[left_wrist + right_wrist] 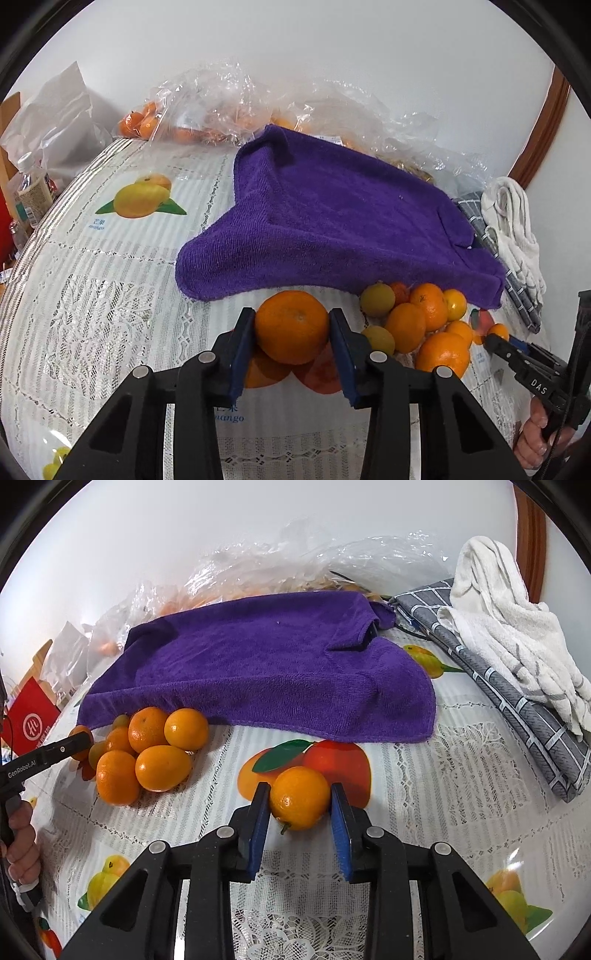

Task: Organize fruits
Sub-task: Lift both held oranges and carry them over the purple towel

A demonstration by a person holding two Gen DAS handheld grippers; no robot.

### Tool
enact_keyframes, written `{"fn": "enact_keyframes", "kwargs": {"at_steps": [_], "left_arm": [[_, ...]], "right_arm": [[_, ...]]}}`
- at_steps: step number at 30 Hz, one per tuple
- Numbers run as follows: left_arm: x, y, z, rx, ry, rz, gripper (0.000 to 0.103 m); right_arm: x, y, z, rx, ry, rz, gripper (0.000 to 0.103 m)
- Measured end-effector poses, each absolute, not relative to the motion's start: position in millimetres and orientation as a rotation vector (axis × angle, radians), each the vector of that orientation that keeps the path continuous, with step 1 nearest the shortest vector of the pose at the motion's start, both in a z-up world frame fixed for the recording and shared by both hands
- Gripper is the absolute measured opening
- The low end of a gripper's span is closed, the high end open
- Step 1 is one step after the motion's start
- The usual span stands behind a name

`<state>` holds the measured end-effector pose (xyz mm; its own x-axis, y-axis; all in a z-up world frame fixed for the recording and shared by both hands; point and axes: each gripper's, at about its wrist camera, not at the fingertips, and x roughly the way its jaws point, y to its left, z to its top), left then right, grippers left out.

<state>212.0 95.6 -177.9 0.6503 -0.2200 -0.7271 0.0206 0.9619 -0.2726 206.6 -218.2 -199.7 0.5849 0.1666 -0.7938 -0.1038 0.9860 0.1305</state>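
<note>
**Both grippers loaded, pile still waiting**

Left gripper (291, 328) clamps a large orange (291, 325); right gripper (299, 805) clamps a small orange (300, 802). Neither fruit is placed yet. The fruit pile (147, 753) at ten o'clock in the right view, against the purple towel (258, 668), remains unsorted

Both grippers are black plastic with blue pads and silver screw heads. The left gripper (291, 328) reads "GenRobot.AI"; the right gripper (300, 802) reads "DAS".

Fruit pile (147, 753) on the tablecloth (461, 812) just before the towel (258, 672), plastic bags (258, 107) behind
</note>
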Motion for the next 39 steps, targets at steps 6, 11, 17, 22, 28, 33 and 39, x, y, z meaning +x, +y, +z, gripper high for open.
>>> {"fn": "enact_keyframes", "kwargs": {"at_steps": [6, 11, 17, 22, 28, 33, 39], "left_arm": [[209.2, 96.4, -172.8, -0.253, 0.825, -0.144, 0.038], [204.5, 98.2, -165.2, -0.250, 0.779, -0.139, 0.038], [202.2, 99.9, -160.0, -0.265, 0.750, -0.152, 0.038], [200.5, 100.0, -156.4, -0.249, 0.732, -0.132, 0.038], [197.9, 105.1, -148.4, -0.244, 0.727, -0.110, 0.038], [194.0, 109.6, -129.3, -0.222, 0.702, -0.093, 0.038], [199.8, 111.0, -98.9, -0.207, 0.681, -0.080, 0.038]], "right_arm": [[204.1, -221.8, -199.5, 0.090, 0.922, 0.155, 0.032], [204.4, -224.7, -199.0, 0.098, 0.926, 0.150, 0.032], [203.1, -227.9, -189.7, 0.103, 0.912, 0.138, 0.032], [200.8, -228.7, -173.9, 0.099, 0.880, 0.133, 0.032], [200.0, -230.7, -154.7, 0.087, 0.846, 0.126, 0.032], [206.5, -234.6, -139.2, 0.087, 0.821, 0.119, 0.032], [218.3, -237.1, -125.4, 0.081, 0.806, 0.108, 0.032]]}}
